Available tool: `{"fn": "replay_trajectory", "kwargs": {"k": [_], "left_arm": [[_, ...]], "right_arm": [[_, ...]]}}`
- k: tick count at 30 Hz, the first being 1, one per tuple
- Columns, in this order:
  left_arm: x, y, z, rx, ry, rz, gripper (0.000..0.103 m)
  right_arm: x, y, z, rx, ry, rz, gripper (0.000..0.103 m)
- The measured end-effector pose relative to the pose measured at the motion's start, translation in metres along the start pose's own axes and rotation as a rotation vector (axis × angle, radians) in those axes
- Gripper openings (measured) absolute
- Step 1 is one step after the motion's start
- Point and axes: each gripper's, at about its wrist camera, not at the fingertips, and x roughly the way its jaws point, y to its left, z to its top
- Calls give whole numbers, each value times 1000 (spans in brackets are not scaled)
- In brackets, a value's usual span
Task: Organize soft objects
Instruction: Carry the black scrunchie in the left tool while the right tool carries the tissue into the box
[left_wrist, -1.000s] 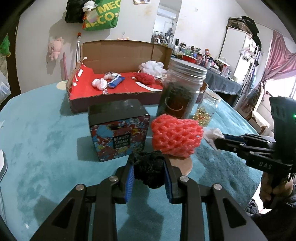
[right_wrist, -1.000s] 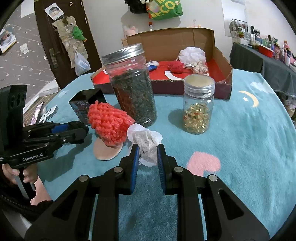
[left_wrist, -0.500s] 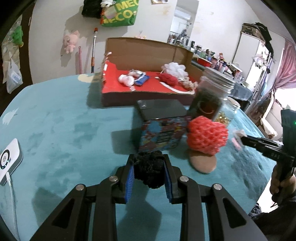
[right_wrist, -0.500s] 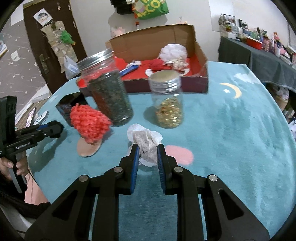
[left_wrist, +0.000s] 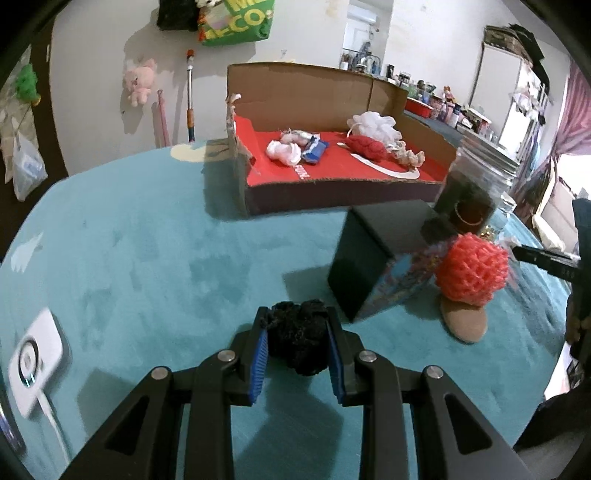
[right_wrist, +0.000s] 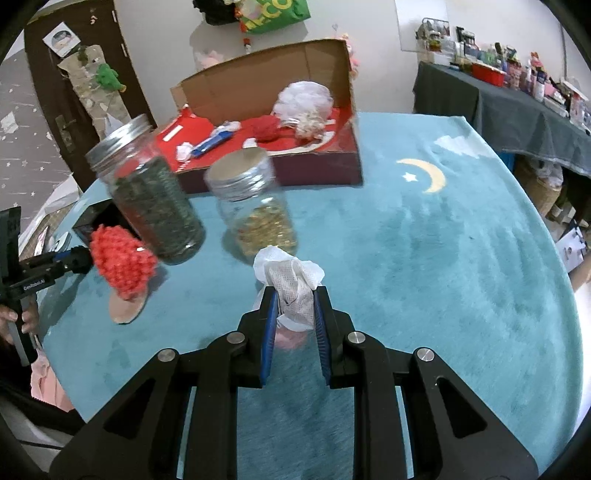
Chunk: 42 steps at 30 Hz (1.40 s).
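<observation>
The left hand-held gripper (left_wrist: 297, 341) is clamped on a fuzzy black clump of soft material (left_wrist: 298, 339), its blue-lined jaws pressing the clump from both sides above the round desk with a teal plush cover (left_wrist: 147, 258). The right hand-held gripper (right_wrist: 294, 315) is closed on a crumpled white mesh cloth (right_wrist: 291, 284), which bulges out above the jaw tips. Further back on the desk stands an open cardboard box with a red floor (left_wrist: 332, 166); in it lie a white mesh bath puff (left_wrist: 375, 125), a red knitted ball (left_wrist: 367, 147), a pale pink bundle (left_wrist: 284, 151) and a blue packet (left_wrist: 314, 149). In front of the box sits a black-topped square tin with colourful printed sides (left_wrist: 380, 258), and just beside it a red foam net sleeve (left_wrist: 472, 275) rests on a tan oval pad (left_wrist: 465, 323). Behind these stand a tall glass jar of dark contents with a metal lid (right_wrist: 147, 192) and a shorter glass jar of golden pieces with a metal lid (right_wrist: 255, 206). A white flat device with a cable (left_wrist: 35, 360) lies at the desk's left edge.
</observation>
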Motion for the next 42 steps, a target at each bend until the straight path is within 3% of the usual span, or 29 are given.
{"fn": "replay_trajectory", "kwargs": {"k": [14,23,35,42], "left_arm": [[22,12,46,131,14,-54,30],[31,8,75,173,19,-127,30],[44,-6,112,160,16,-210,30],[67,-13,135,120,62,-181,30]], "right_arm": [[21,-18,40,-112,37,-30,19],[29,-24,68,-152,59,34,19],[31,-8,110,-217,22,99,19],[47,9,135,-245,26,100,19]]}}
